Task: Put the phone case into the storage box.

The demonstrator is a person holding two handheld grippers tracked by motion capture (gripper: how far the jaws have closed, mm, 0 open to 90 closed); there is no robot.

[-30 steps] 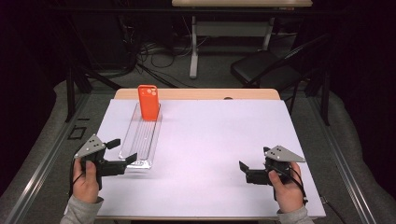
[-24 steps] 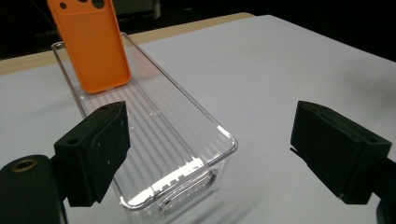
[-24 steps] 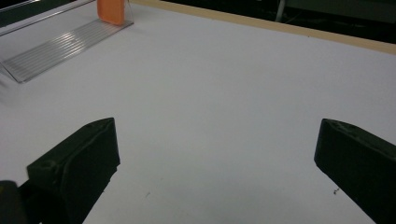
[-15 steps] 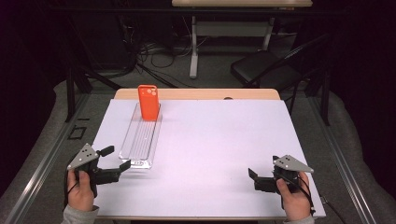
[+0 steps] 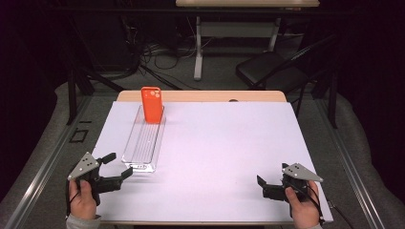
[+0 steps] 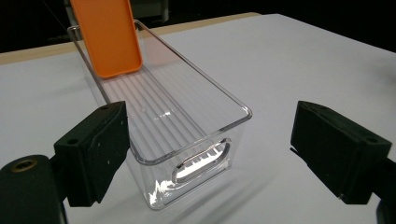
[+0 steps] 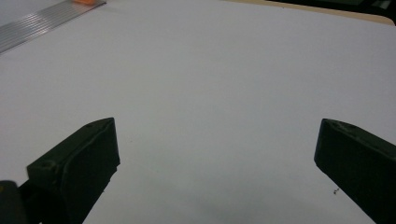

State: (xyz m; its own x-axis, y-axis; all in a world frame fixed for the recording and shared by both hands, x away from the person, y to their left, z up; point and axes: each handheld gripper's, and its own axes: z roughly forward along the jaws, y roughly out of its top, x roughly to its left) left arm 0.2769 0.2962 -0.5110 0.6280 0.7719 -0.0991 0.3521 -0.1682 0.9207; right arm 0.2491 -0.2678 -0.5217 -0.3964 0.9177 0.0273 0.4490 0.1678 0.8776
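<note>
Gripper work first: from the high view we see our left gripper low at the near-left of the table, jaws spread and empty, aimed at the near end of the clear bin; we judge it is lined up to take that end. An orange phone case stands tilted at the bin's far end, leaning on the wall. Our right gripper rests low at the near-right, well apart from the bin, jaws likewise apart with nothing between them, probably just parked. From the left gripper view, the clear bin sits between and just beyond the open jaws, untouched, with the orange phone case propped behind. From the right gripper view, its jaws stand wide over bare table, held nearly level.
</note>
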